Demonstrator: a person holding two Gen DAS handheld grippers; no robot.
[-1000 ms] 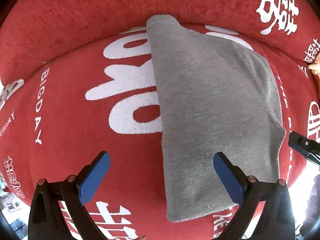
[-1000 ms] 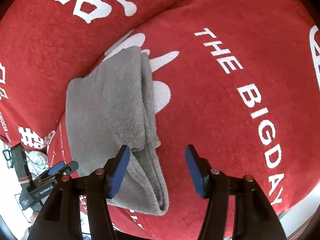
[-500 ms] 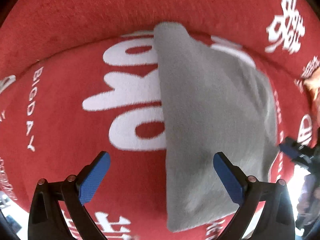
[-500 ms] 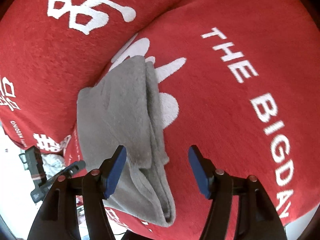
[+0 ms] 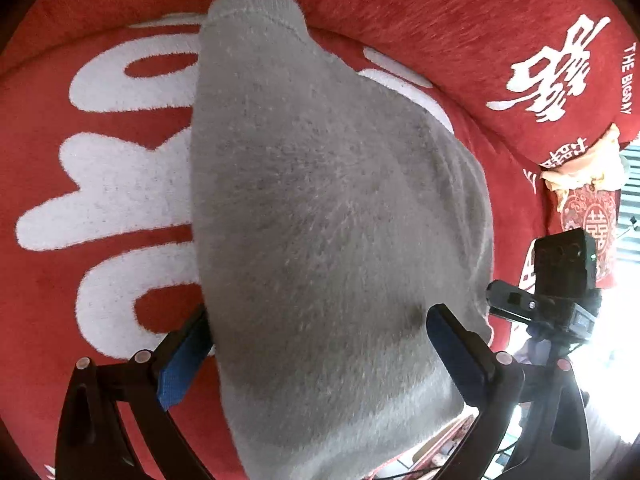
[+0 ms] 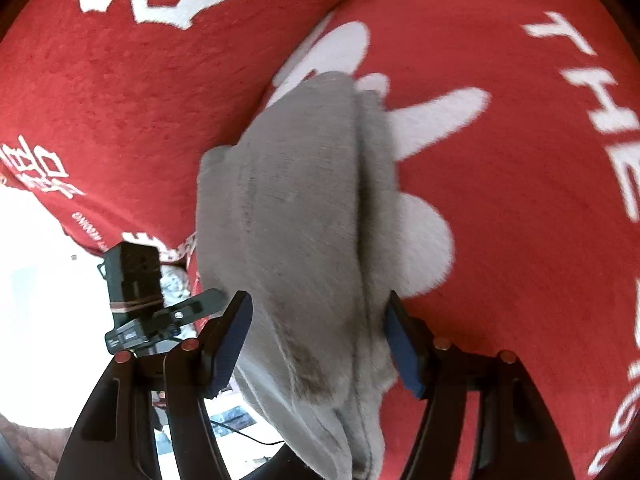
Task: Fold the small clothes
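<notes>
We have the fuzzy grey knit garment (image 5: 328,232), folded into a long soft strip on the plush red blanket (image 5: 100,320), straddled at its near end by the left gripper (image 5: 320,352) and right gripper (image 6: 316,340), both spread and apparently not yet pinching it, ready for the next fold

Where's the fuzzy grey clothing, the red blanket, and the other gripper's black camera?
grey garment (image 5: 328,216), left wrist view, middle of fabric.
red blanket (image 6: 520,240), right wrist view, bare red patch.
black camera (image 5: 564,260), left wrist view, its body.
</notes>
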